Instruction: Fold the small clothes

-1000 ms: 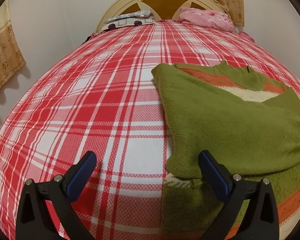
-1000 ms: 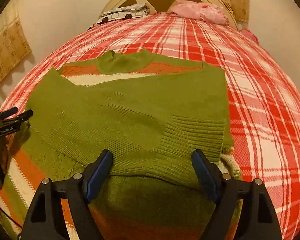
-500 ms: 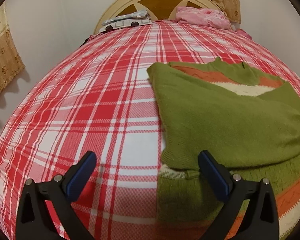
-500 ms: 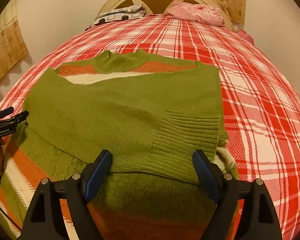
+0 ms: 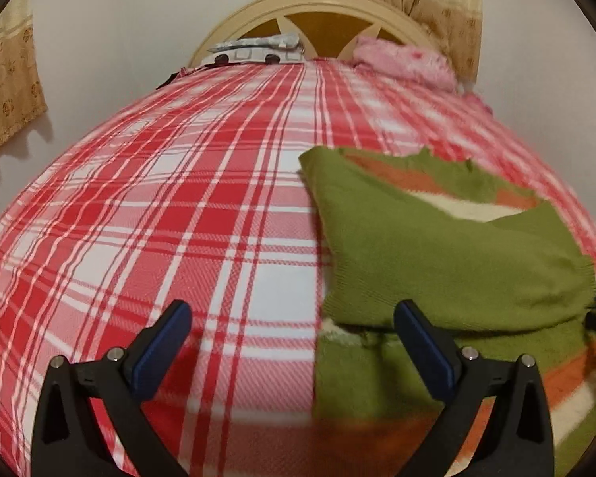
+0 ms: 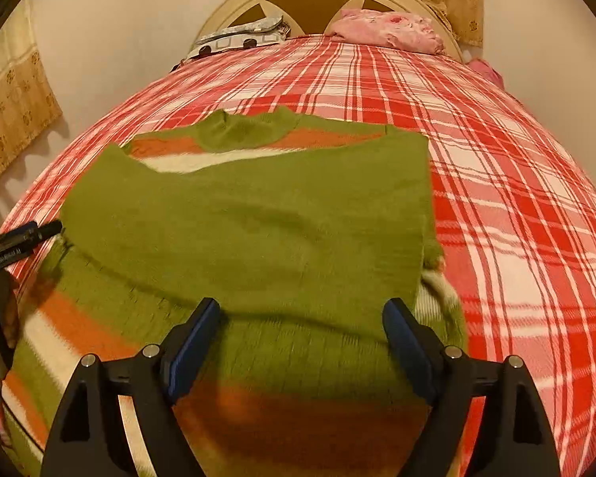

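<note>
In the left wrist view, the left gripper (image 5: pixel 290 338) is held over the red checked bed cover (image 5: pixel 159 218), just beside the left edge of the green sweater (image 5: pixel 437 254). Its jaws are spread wide and nothing is held. It seems to be placed there so that the sweater's side can be reached. The sweater is seen lying flat, with both sleeves folded across the body.

In the right wrist view, the right gripper (image 6: pixel 302 338) is held low over the sweater (image 6: pixel 258 230), above the folded sleeves. Its jaws are also wide apart and nothing is pinched. Only here is the sweater's right edge shown whole, and the left gripper (image 6: pixel 24 238) is seen at its other side.
</note>
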Motion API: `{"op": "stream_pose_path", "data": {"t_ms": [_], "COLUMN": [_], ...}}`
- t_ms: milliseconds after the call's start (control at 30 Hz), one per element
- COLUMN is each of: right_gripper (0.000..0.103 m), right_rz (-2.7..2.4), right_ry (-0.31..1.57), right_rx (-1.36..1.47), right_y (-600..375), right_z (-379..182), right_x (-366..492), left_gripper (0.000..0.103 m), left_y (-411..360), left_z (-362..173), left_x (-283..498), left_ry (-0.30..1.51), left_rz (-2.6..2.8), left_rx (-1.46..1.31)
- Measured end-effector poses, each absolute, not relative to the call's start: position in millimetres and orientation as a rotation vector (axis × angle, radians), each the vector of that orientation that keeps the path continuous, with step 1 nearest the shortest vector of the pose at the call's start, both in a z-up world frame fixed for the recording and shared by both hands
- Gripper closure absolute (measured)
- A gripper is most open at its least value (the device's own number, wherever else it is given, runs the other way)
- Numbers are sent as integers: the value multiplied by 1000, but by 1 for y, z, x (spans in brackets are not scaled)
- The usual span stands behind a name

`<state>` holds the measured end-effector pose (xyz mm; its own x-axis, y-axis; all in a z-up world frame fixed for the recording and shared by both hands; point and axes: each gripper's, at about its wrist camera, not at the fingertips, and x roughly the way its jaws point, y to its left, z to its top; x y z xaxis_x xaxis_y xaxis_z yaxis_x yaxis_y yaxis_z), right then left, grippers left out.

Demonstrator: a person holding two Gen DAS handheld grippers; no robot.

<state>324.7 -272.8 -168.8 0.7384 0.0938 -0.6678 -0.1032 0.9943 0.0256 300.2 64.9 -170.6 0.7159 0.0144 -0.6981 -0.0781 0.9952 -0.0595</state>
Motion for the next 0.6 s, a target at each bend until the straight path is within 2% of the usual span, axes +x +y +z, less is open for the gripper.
{"op": "stream_pose_path", "data": {"t_ms": [600], "right_gripper": [18], "right_rz": [162], "right_ry": [669], "right_rx": [9], "right_y": [-251], "right_z": [-166], "right_x": [248], "left_gripper": [0], "left_y": [41], "left_z": [-146], "left_x": [212], "left_ry": [701], "left_rz": [-48], "left_rx": [-56]}}
